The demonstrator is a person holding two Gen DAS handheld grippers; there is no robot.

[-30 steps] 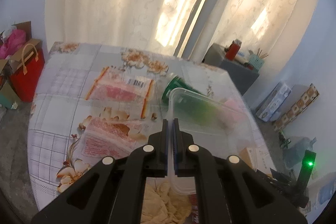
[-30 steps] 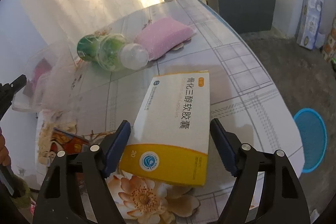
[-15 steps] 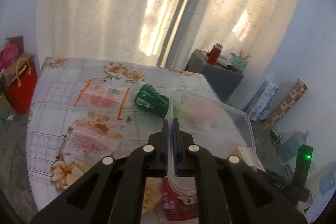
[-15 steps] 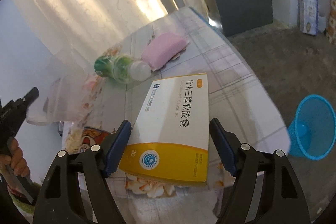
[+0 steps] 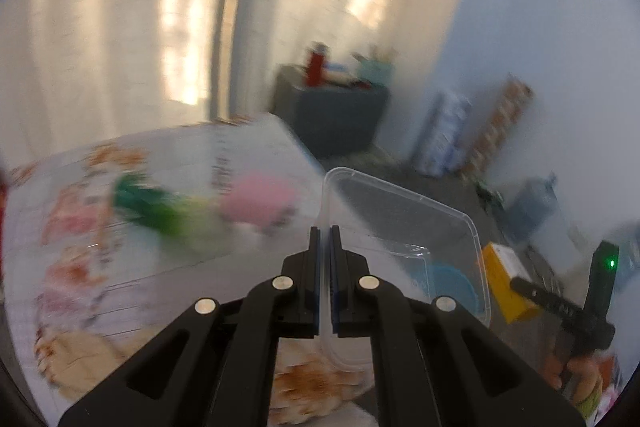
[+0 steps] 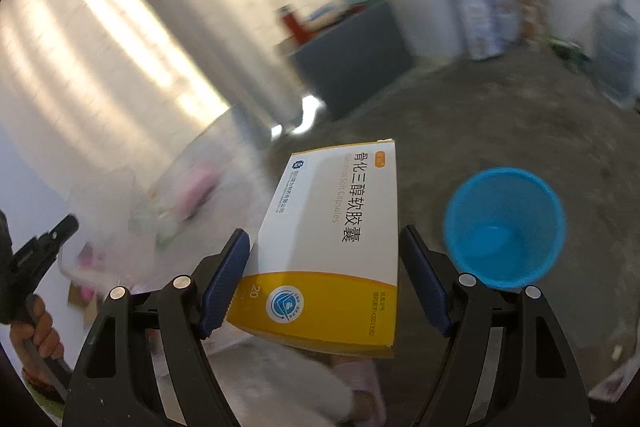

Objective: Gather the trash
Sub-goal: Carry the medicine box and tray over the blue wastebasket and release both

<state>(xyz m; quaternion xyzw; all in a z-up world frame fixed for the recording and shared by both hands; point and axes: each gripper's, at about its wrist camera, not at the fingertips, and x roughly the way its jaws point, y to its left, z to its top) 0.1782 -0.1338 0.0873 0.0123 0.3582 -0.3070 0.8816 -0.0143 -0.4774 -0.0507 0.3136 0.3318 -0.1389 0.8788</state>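
Observation:
My left gripper [image 5: 325, 231] is shut on the rim of a clear plastic container [image 5: 404, 227] and holds it in the air past the table's right edge. My right gripper [image 6: 325, 247] is shut on a white and yellow medicine box [image 6: 332, 243], held above the floor; the box also shows in the left wrist view [image 5: 505, 279]. A blue trash bin [image 6: 505, 227] stands on the floor just right of the box, its mouth open upward. It shows through the container in the left wrist view [image 5: 452, 287].
On the floral table [image 5: 248, 147] lie a green bottle [image 5: 160, 211], a pink sponge [image 5: 260, 203] and wrappers, all blurred. A grey cabinet [image 6: 352, 55] stands by the curtain. Boxes [image 6: 476, 11] and a water jug [image 6: 616, 51] stand along the wall.
Both grippers have swung right, away from the table and over the floor. The blue bin is now close beside the medicine box. Both views are motion-blurred.

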